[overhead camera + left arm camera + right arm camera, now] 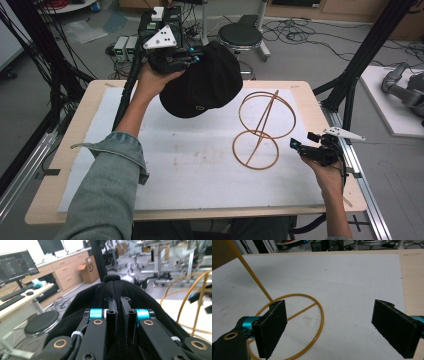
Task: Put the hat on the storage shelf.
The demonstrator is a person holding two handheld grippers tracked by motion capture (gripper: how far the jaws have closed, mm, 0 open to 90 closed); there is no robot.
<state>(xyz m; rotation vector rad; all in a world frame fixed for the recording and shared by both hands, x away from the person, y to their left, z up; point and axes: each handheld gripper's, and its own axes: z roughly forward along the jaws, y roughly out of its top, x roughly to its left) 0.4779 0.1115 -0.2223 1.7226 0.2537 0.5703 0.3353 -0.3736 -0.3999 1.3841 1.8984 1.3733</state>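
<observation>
In the high view the left gripper sits in the upper middle of the frame, held up above the far edge of the table, and its jaws are clamped tight on a black cap that hangs from them over the white mat. The left gripper view confirms this: the two black jaws stand almost together at the centre bottom of the frame, pinching a fold of the cap's cloth, with the cap's top button just above them. To the right of the cap in the high view stands a gold wire stand, two rings joined by a slanted rod, resting on the mat at centre right. The right gripper is low at the right of that frame, just beside the stand's lower ring and apart from it. In the right gripper view its jaws are spread wide with nothing between them; the stand's base ring lies on the mat behind the left jaw.
</observation>
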